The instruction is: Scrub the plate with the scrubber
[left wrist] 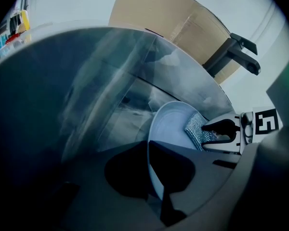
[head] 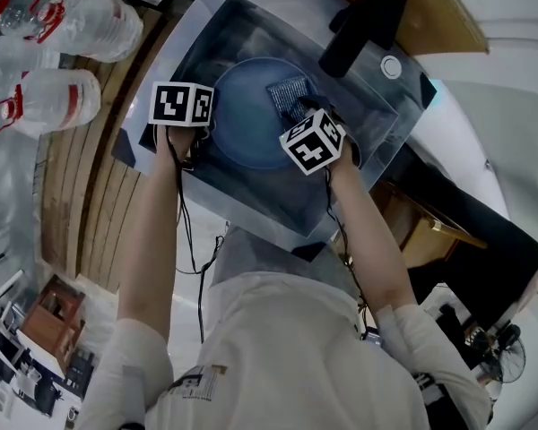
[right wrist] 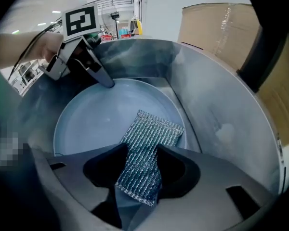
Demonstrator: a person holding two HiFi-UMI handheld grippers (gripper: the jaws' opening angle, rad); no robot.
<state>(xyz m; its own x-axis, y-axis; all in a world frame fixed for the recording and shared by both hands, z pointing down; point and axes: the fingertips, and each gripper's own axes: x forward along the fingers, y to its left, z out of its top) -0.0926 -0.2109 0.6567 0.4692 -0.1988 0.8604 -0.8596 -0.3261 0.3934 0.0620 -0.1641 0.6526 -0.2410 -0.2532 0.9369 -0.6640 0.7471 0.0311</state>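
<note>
Pinching the scrubber (right wrist: 151,136) by its near end, the right gripper (right wrist: 137,189) lays it far-pointing on the plate (right wrist: 96,114), right of centre, in the sink (right wrist: 216,114); the left gripper (left wrist: 156,182) clamps the left rim.

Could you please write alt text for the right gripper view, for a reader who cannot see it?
The right tongs pinch a silvery mesh scrubber against a pale blue plate in a steel sink; the left tongs grip the plate's far rim.

Silver mesh scrubber (right wrist: 149,143) lies against pale-blue plate (right wrist: 96,119) (in sink (right wrist: 216,109)).
</note>
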